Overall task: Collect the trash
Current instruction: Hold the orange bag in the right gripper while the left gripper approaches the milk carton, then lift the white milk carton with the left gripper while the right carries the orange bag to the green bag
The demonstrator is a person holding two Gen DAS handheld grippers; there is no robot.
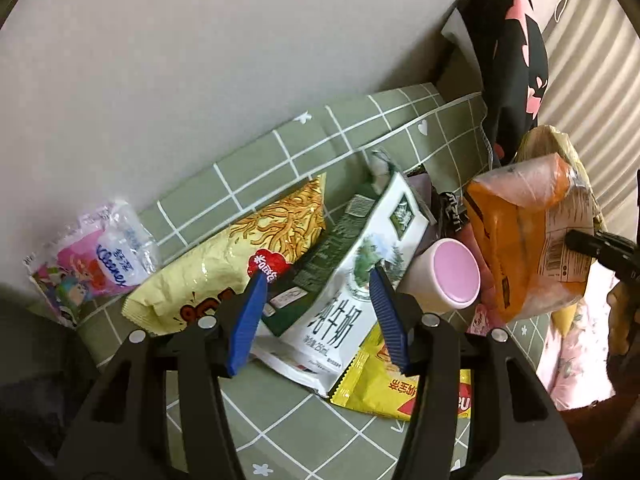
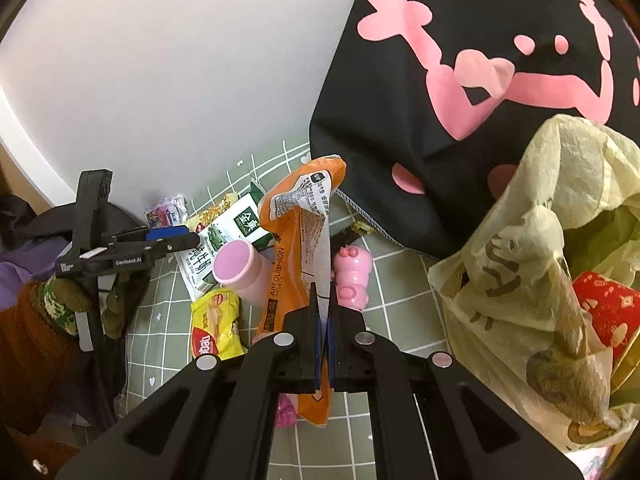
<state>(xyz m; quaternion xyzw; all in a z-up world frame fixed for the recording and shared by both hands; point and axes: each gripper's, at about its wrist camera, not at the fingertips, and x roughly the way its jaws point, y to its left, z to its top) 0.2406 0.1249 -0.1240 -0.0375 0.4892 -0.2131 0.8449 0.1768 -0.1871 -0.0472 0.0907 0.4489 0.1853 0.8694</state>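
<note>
A green grid-patterned sheet [image 1: 280, 152] covered the surface against a pale wall [image 1: 180, 52], with a black cushion printed in pink [image 2: 460, 92] standing at the far end. Beside the cushion, a yellowish plastic bag [image 2: 532, 240] stood open, with a red item visible inside.

The right gripper [image 2: 323, 304] was held level, pointing along the sheet toward the wall, its jaws pressed together on the edge of an orange wrapper [image 2: 292, 248], which hung lifted above the litter and just left of the bag's mouth.

The left gripper [image 1: 316, 308] was held low over the pile with its blue fingers [image 1: 248, 320] spread apart, gripping nothing; they framed a white-and-green milk carton [image 1: 352, 280] lying flat. A gloved hand [image 2: 64, 300] carried this gripper.

Around the carton lay a yellow noodle-snack bag [image 1: 224, 268], a small yellow packet [image 1: 376, 392], a pink-topped cup [image 1: 448, 280] on its side, and a tissue pack [image 1: 92, 256] well apart near the wall. A pink toy [image 2: 354, 276] lay near the wrapper.
</note>
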